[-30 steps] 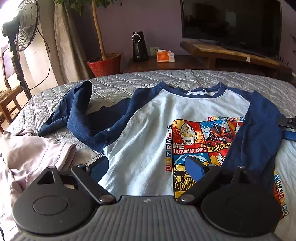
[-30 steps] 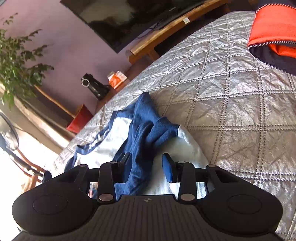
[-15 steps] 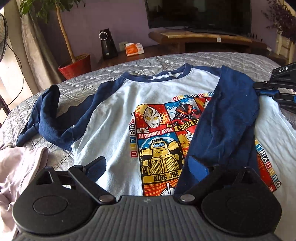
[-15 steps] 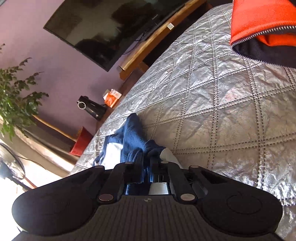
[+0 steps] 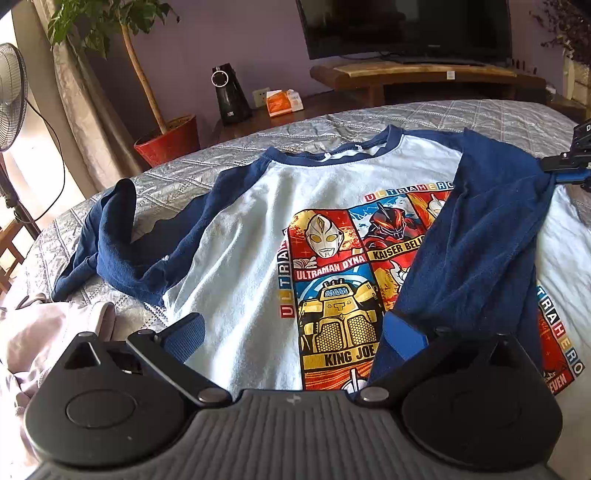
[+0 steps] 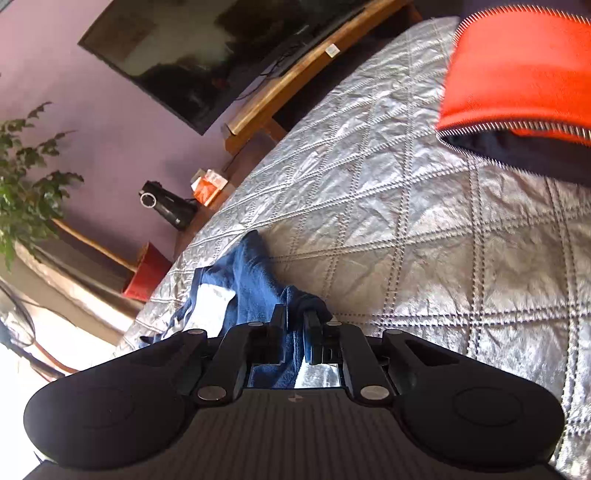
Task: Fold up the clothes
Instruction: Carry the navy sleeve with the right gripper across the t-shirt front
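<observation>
Since a second ago my right tongs have closed in on the navy blue sleeve they were straddling; their jaws now stand narrow, easing slightly apart, with the sleeve cloth bunched between them and the pads pressing on it. My left tongs have spread from nearly wide to as wide as they go, and their view has swung so that more of the printed chest shows.

My left tongs grip nothing: one blue pad sits over the pale body of the shirt, the other beside the end of the folded-in sleeve.

That light blue long-sleeved shirt with navy raglan sleeves and a bright cartoon-hero print lies face up on the grey quilted bedspread. Its one sleeve is laid diagonally across the print; the other sleeve lies crumpled out to the side on the bed. A pale pink garment is heaped near that sleeve, at the bed's edge.

An orange and dark zipped garment rests on the bedspread, well apart from the shirt.

Beyond the bed, a red plant pot holds a slim-trunked leafy tree.
</observation>
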